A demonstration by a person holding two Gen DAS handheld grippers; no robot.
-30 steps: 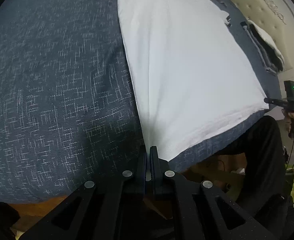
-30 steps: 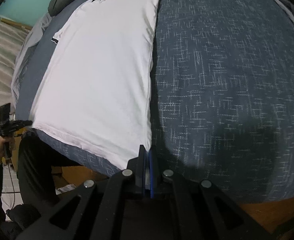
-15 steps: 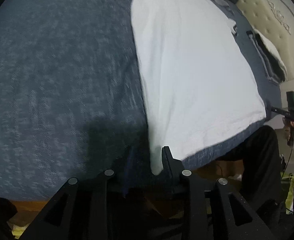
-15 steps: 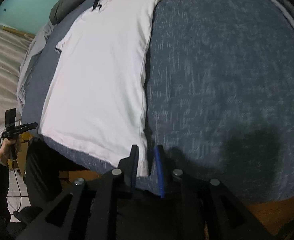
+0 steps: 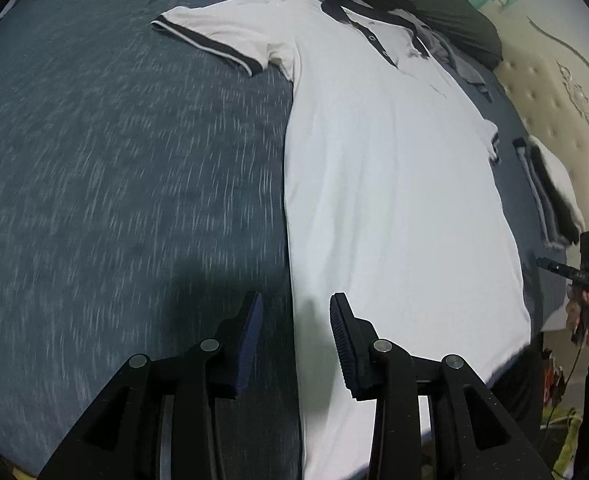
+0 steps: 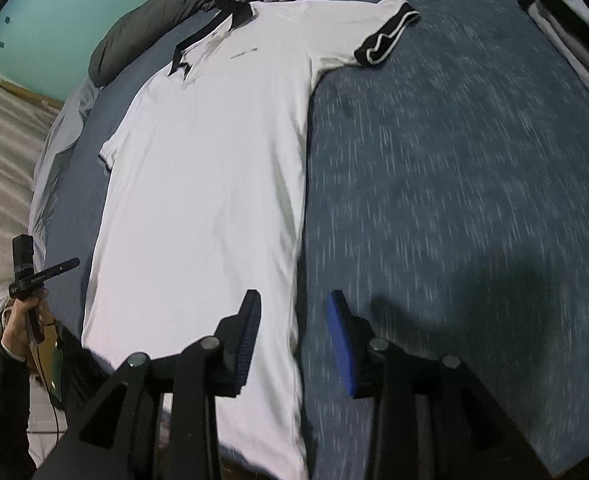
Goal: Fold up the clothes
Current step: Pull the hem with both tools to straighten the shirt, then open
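Polo shirt [image 5: 394,200], white with dark collar and sleeve bands, lies spread flat and face up on the blue bedspread [image 5: 114,180]. Left gripper [image 5: 296,320] hangs over the shirt's side edge near the hem, its jaws just opened and gripping nothing. Right gripper [image 6: 294,316] straddles the opposite edge likewise, jaws freshly parted, holding nothing. Folded clothes [image 5: 550,192] sit near the headboard [image 5: 554,92].

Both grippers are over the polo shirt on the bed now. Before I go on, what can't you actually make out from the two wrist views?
- White polo shirt hem: in both wrist views, hidden behind the gripper fingers and cut by the bottom edge.
- Chest lettering: right wrist view, too small to read.
- Bedspread weave: smeared by motion blur.
- Folded stack: left wrist view, distorted at the fisheye rim; right view crops it.
- Whether the left gripper or right gripper touches the cloth: unclear.
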